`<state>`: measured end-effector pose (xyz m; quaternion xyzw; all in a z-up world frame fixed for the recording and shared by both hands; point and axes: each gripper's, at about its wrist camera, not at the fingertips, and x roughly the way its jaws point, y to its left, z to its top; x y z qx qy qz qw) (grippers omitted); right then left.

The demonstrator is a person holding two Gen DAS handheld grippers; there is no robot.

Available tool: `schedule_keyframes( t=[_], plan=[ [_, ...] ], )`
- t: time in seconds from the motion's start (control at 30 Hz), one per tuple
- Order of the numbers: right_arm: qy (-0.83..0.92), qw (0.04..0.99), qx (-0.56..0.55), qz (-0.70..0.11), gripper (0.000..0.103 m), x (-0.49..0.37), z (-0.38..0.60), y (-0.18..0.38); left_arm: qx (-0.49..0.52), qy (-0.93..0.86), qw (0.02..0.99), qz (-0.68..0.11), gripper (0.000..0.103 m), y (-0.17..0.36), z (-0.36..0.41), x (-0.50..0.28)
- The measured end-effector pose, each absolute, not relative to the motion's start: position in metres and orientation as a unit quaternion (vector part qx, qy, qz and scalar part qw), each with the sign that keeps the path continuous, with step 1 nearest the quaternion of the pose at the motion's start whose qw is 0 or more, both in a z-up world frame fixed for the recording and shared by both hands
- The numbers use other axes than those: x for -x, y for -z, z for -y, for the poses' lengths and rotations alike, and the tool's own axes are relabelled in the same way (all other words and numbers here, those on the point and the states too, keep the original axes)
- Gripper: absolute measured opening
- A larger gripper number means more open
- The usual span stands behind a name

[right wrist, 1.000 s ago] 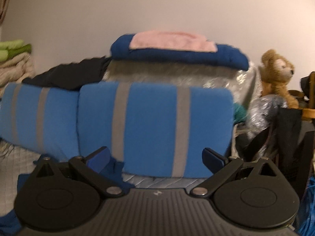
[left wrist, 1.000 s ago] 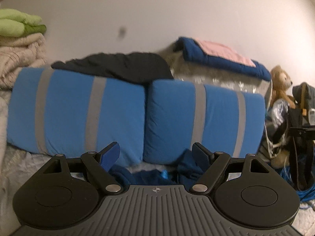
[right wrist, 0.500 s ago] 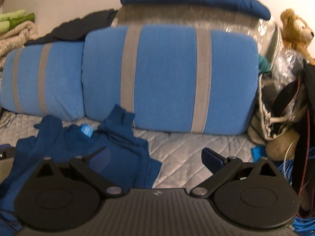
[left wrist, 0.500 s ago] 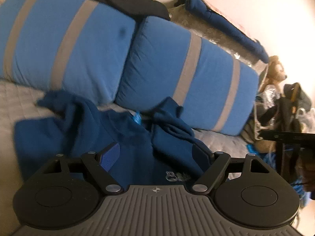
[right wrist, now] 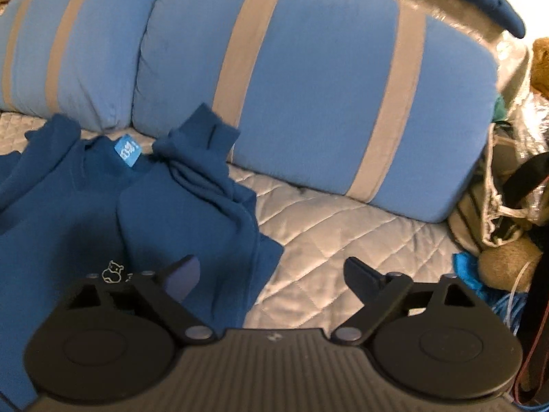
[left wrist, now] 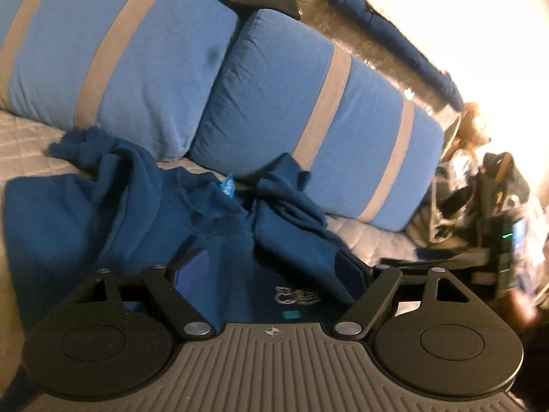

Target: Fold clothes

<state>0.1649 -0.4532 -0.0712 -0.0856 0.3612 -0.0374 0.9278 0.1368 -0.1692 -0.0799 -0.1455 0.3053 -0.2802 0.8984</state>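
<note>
A dark blue sweater (right wrist: 85, 206) lies crumpled on the quilted bed (right wrist: 343, 233), just in front of two blue striped pillows (right wrist: 308, 86). The left hand-held gripper (left wrist: 271, 271) hangs over its chest, fingers apart; the right hand-held gripper (right wrist: 271, 274) hangs over its edge, fingers apart and empty

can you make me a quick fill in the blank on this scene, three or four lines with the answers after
1. The navy sweater lies crumpled on a quilted grey ____.
2. Behind the sweater stand two blue pillows with ____ stripes.
3. The left gripper and the right gripper both have their jaws ____, holding nothing.
4. At the sweater's collar sits a small light blue ____.

Missing words: bedspread; grey; open; tag
</note>
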Motion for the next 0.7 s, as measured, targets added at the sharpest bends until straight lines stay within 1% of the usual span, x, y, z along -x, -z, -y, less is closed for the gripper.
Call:
schedule_keyframes(
  t=[0.2, 0.33, 0.5, 0.63, 0.7],
  plan=[
    [0.036, 0.923, 0.067, -0.377, 0.086, -0.190, 0.450, 0.091, 0.168, 0.287, 0.894, -0.300, 0.081, 0.080, 0.166, -0.140],
    [0.039, 0.921, 0.052, -0.384, 0.077, -0.205, 0.449, 0.102, 0.173, 0.287, 0.892, -0.303, 0.081, 0.081, 0.166, -0.143],
    [0.045, 0.919, 0.030, -0.391, 0.071, -0.227, 0.450, 0.116, 0.176, 0.285, 0.890, -0.308, 0.081, 0.083, 0.164, -0.147],
    [0.045, 0.915, 0.031, -0.400, 0.061, -0.242, 0.448, 0.126, 0.179, 0.275, 0.893, -0.309, 0.081, 0.084, 0.161, -0.149],
    [0.044, 0.914, 0.028, -0.403, 0.049, -0.247, 0.450, 0.130, 0.186, 0.272, 0.892, -0.309, 0.081, 0.085, 0.159, -0.151]
  ],
)
